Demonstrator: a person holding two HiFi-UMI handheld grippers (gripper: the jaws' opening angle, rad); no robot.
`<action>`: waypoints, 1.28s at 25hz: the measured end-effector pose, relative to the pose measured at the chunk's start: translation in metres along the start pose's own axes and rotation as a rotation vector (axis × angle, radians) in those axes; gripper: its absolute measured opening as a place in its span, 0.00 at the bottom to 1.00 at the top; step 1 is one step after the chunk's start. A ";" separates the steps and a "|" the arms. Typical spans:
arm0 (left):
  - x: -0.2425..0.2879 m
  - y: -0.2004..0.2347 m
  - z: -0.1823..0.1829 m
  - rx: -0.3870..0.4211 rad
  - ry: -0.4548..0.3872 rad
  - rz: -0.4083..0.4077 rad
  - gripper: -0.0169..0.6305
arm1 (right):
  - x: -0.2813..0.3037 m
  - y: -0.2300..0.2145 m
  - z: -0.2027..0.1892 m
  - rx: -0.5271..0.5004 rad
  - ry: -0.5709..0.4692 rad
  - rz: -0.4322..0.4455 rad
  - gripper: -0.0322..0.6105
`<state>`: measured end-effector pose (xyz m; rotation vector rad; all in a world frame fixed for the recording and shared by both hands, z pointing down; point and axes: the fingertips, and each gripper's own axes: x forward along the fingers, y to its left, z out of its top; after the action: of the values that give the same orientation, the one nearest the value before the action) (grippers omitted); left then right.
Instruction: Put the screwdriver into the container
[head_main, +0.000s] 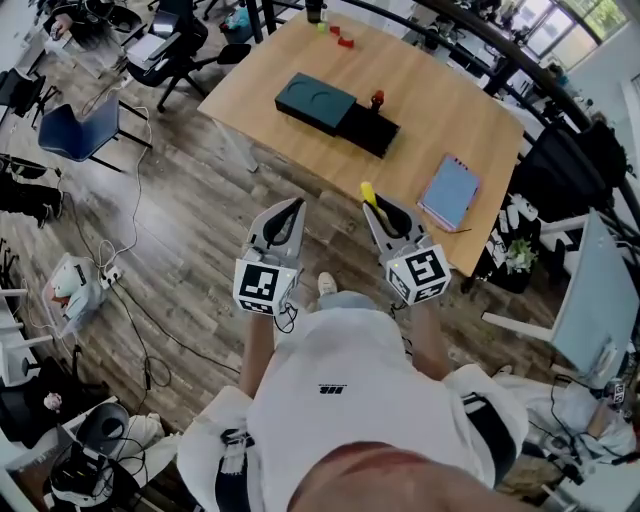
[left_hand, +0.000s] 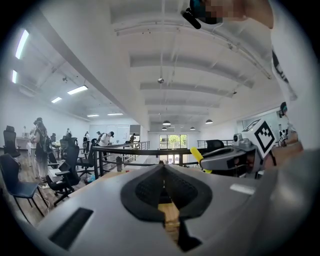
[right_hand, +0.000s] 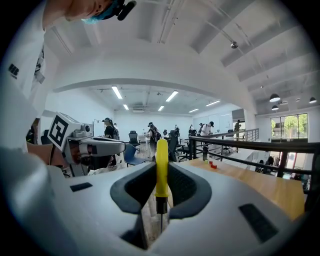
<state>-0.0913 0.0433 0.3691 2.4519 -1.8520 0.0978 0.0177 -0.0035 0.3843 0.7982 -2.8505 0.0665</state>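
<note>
Left hand-held gripper (head_main: 296, 204): jaws pressed together with nothing between them, held out front beside the right one; no part in the job is expected of it. Container (head_main: 318, 103): dark and low, seen on the bench (head_main: 455, 110) ahead, with a teal part and a black part side by side; which part takes the tool cannot be told. A red-capped item (head_main: 377, 98) is seen standing at the black part's far edge. Right hand-held gripper (right_hand: 161, 181): pinched on the screwdriver (right_hand: 161, 157), with the yellow handle sticking up past the jaws and the shaft hanging down between them, so the tool is held roughly upright. The screwdriver is thus in the air at about the bench's near edge, well apart from the container. A blue notebook (head_main: 449, 192) lies at the near right of the bench, off the likely path. Step judged: the pick is done, the carry to the container is in hand, placement not yet done. Next move judged: the right gripper is to be brought forward over the bench until above the container, then lowered with the tool turned to suit the recess. The jaws are to be spread only once the tool is inside. The red-capped item is to be cleared on the way in. Only the handle is gripped, so shaft swing should be watched.
</note>
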 end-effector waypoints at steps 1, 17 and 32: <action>0.008 0.003 0.001 0.001 -0.001 0.000 0.04 | 0.005 -0.006 0.001 0.000 0.000 0.002 0.15; 0.086 0.040 0.006 0.023 0.004 -0.007 0.04 | 0.058 -0.072 0.007 0.018 0.004 -0.012 0.15; 0.162 0.088 0.011 0.025 -0.021 -0.064 0.04 | 0.119 -0.124 0.010 0.039 0.000 -0.093 0.15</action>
<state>-0.1318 -0.1367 0.3738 2.5356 -1.7894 0.0935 -0.0191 -0.1711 0.3955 0.9377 -2.8154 0.1105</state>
